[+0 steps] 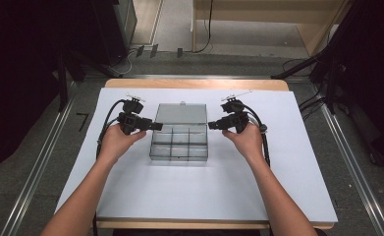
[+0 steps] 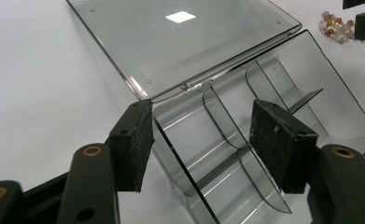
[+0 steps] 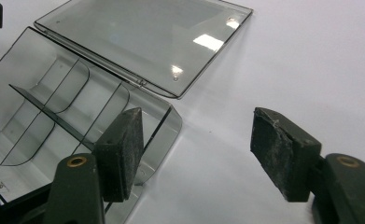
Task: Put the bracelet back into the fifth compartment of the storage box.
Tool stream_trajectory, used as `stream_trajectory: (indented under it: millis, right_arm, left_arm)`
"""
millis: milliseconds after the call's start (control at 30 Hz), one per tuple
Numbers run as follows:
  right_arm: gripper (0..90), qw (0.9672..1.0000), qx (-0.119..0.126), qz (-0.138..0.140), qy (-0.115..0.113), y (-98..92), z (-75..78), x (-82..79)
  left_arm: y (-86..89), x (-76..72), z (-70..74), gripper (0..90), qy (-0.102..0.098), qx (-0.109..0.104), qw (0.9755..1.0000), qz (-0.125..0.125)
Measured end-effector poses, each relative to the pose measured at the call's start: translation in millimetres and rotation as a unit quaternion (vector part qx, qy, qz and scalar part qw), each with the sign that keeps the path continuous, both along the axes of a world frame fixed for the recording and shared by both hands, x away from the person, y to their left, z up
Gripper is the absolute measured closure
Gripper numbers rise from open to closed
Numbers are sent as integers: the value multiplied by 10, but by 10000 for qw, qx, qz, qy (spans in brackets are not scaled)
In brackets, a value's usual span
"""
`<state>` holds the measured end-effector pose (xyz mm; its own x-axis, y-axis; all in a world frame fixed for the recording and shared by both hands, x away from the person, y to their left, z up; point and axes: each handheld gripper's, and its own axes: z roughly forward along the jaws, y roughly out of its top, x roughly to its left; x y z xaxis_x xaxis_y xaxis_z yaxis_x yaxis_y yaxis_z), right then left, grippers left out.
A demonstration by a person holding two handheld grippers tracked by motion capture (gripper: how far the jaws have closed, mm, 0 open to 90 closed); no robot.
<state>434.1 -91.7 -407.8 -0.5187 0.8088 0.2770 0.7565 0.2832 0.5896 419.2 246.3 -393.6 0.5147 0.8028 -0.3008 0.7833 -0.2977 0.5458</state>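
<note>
Both black two-jaw grippers, left gripper (image 2: 201,144) and right gripper (image 3: 199,154), sit with jaws apart, straddling opposite end walls of the clear smoky-grey plastic compartment box (image 1: 179,142), gripping nothing.

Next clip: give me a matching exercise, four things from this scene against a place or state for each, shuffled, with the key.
Things:
1. lid
2. compartment box
3. beads
4. left gripper

Places or states:
A. small heap on the white sheet, outside the box
B. lying flat, swung open behind the box
C. jaws apart at the box's side wall
D. clear, with dividers, nothing visible inside

Pairs: 1-B, 2-D, 3-A, 4-C
</note>
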Motion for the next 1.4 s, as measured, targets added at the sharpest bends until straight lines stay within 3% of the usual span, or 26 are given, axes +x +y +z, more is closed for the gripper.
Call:
stream_trajectory:
  millis: [133, 667, 867, 1100, 1400]
  right_arm:
    - [361, 10000, 76, -28, 18, -58, -1, -10]
    - [362, 9998, -175, 63, 38, -169, -36, -93]
    - [362, 9997, -202, -36, 92, -250, -31, -106]
    - [361, 9996, -258, -129, 51, -382, -24, -95]
    - [361, 9989, -360, -249, 164, -505, -41, -66]
  left_arm:
    - [42, -31, -6, 414, 25, -88, 10000, 28]
    - [232, -125, 66, 413, -55, -191, 9998, 80]
    - [251, -126, 67, 410, -65, -172, 9998, 92]
    - [255, -126, 74, 408, -22, -317, 9995, 27]
    - [270, -128, 70, 407, -17, -284, 9996, 66]
